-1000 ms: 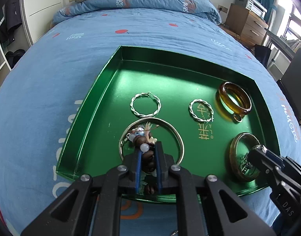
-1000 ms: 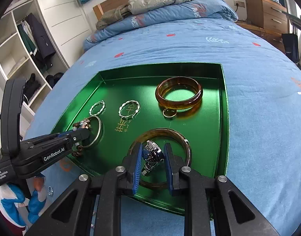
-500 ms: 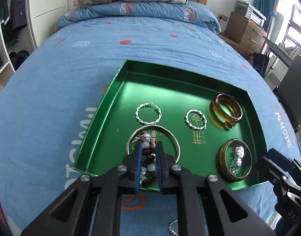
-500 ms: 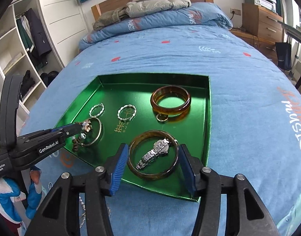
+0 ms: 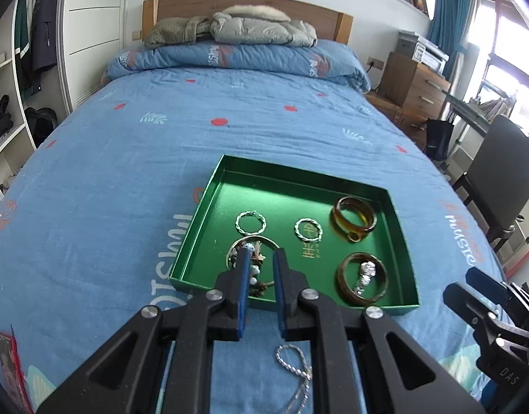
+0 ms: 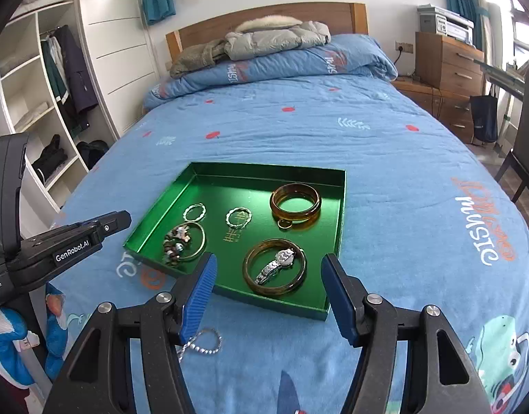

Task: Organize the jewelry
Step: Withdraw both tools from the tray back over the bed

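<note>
The green tray [image 6: 338, 214] lies on the bed [image 6: 333, 131], holding bangles, rings and a watch [image 6: 276, 265]; the left gripper [image 5: 261, 276] is narrowly parted and empty, while the right gripper [image 6: 267, 288] is spreading, empty

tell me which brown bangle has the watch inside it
The near brown bangle, by the tray's front edge; the watch lies across its middle. The far bangle only has a small ring beside it.
</note>
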Available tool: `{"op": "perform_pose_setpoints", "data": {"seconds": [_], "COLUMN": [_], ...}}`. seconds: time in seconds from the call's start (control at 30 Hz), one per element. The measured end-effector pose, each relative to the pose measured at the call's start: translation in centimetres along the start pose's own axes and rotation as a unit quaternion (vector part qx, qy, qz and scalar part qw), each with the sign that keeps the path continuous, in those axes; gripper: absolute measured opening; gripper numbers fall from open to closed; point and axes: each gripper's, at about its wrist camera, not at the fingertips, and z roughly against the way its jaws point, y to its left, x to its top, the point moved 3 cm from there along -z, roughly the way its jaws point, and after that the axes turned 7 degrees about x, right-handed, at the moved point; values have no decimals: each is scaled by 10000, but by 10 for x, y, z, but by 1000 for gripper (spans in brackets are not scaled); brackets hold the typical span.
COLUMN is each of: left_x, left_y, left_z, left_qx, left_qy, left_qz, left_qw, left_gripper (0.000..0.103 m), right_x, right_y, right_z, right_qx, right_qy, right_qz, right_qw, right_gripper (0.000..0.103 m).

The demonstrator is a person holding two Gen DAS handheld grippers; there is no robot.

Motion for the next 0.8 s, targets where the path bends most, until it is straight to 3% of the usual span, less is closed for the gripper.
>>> {"op": "perform_pose_setpoints", "data": {"seconds": [0.2,0.8], "left_x": [-19,-113], "left_y": [1,33], "left_z": [48,187], "left_qx": [-20,703], "left_qy": [-205,-737], "left_qz": [-17,147], "left_qw": [9998,9947], "left_gripper": [13,13], "right_x": [-14,-94], "right_y": [17,72], "right_z": [34,148], "right_qx": [16,0], "right_qy": [-123,-470], "right_qz": [204,852], "right_qw": [9997,9953], "right_gripper": [62,66]}}
